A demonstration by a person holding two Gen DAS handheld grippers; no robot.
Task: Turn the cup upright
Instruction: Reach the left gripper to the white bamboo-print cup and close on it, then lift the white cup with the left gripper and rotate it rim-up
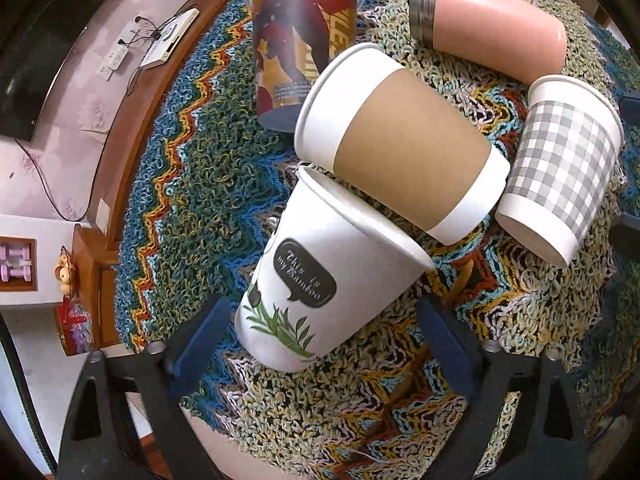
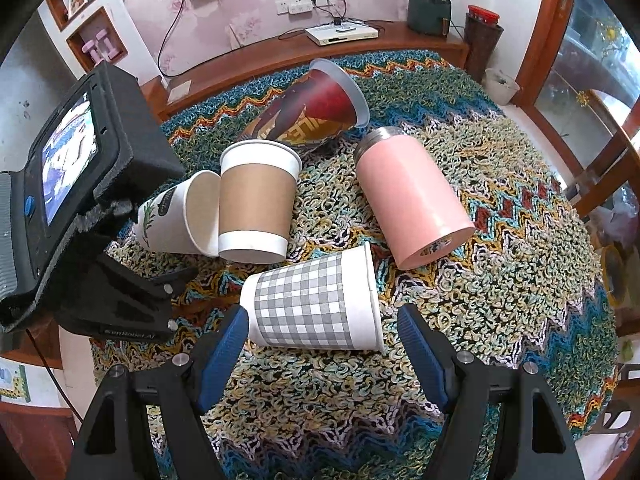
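both of my grippers were spread wide and held nothing. the left gripper (image 1: 320,344) straddled the narrow base of the bamboo cup (image 1: 324,276), which lay on its side on the shaggy zigzag mat (image 1: 192,200) that covers the worktop, its mouth tucked under the brown-sleeved cup (image 1: 400,144). the right gripper (image 2: 324,344) sat around the checked cup (image 2: 316,304), also on its side, base towards my left finger and rim towards the right one; whether the pads touched it i could not tell.

the sleeved cup seemed to be propped on the bamboo cup's rim rather than flat on the mat. the pink steel flask (image 2: 408,204) and the printed red tumbler (image 2: 312,112) lay tipped over further towards the far edge, the tumbler nearest it.

i judged the paper cups to be very light and thin-walled, easy to crush near the open rim and stiffest by the base ring. i would have pinched gently across the lower body. the sleeve would have given better friction; the flask looked heavier and slicker. lifting the bamboo cup would likely have let the sleeved one roll.
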